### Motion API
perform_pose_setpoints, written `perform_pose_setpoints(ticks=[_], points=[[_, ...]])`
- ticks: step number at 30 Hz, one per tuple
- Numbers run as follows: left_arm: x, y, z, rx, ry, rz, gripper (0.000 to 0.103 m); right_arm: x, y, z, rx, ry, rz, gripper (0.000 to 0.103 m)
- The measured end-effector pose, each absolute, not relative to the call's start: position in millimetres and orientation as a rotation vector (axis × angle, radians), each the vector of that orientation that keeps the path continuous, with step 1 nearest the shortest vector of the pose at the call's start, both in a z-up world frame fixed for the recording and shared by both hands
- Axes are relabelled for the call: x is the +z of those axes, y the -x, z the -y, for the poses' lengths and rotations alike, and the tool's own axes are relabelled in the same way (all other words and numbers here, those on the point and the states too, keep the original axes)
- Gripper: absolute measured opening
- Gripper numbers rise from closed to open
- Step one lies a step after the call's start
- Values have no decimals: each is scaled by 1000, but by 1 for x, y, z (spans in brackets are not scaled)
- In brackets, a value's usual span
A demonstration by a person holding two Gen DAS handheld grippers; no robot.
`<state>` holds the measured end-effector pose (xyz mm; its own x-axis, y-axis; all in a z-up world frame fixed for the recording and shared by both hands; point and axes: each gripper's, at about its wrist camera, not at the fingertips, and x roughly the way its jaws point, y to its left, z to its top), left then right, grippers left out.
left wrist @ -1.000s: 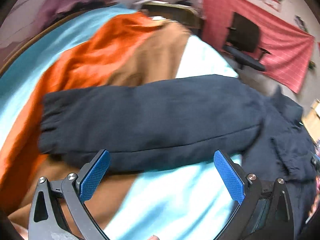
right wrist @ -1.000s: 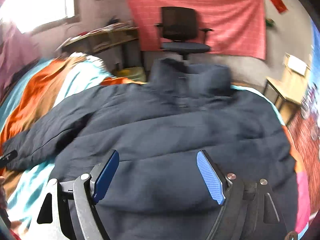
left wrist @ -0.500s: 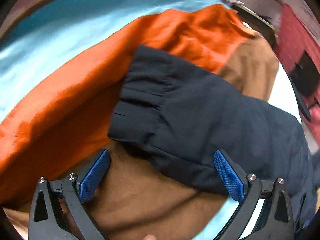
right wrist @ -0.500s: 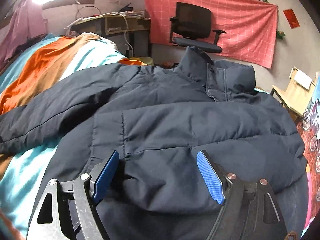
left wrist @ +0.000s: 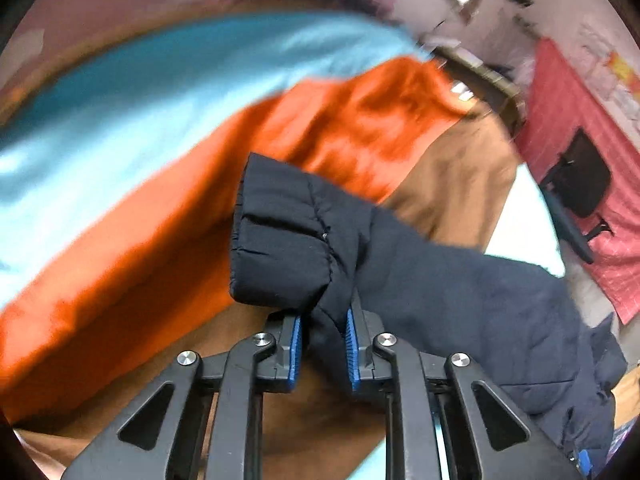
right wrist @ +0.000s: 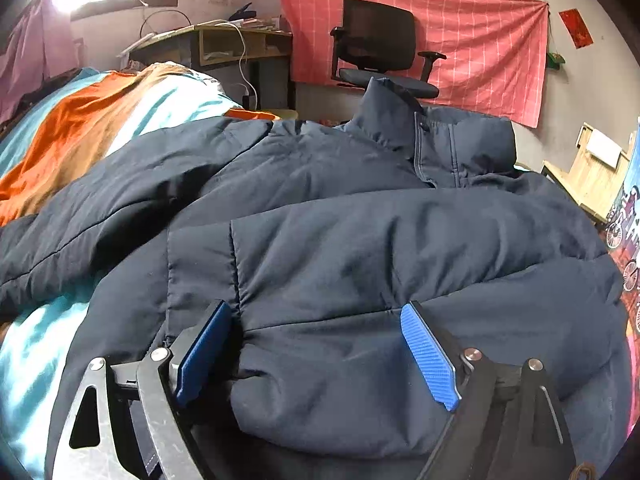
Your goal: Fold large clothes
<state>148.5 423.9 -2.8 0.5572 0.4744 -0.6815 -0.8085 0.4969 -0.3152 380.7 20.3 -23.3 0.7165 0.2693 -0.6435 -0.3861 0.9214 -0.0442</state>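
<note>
Left gripper clamped on navy padded jacket's sleeve.
Right gripper jaws spread wide, resting on the jacket body; striped bedcover beneath.

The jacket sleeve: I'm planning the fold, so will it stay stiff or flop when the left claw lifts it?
Probably floppy: the sleeve bunches and creases where the left claw pinches it near the cuff. Its quilted padding looks puffy, so likely light yet springy, tending to unfold.
</note>
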Motion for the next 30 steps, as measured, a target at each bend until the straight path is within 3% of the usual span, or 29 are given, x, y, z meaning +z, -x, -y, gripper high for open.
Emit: perform_pose_setpoints(ticks=[10, 16, 23, 30], points=[[143, -192, -317, 444, 324, -263, 13, 26, -363, 32, 395, 27, -605, 86], [184, -233, -223, 126, 254, -230, 13, 63, -352, 92, 352, -31, -557, 86], [162, -298, -97, -191, 152, -392, 13, 89, -346, 179, 239, -103, -557, 86], [84, -342, -1, -395, 54, -636, 13, 88, -347, 255, 207, -244, -617, 86]])
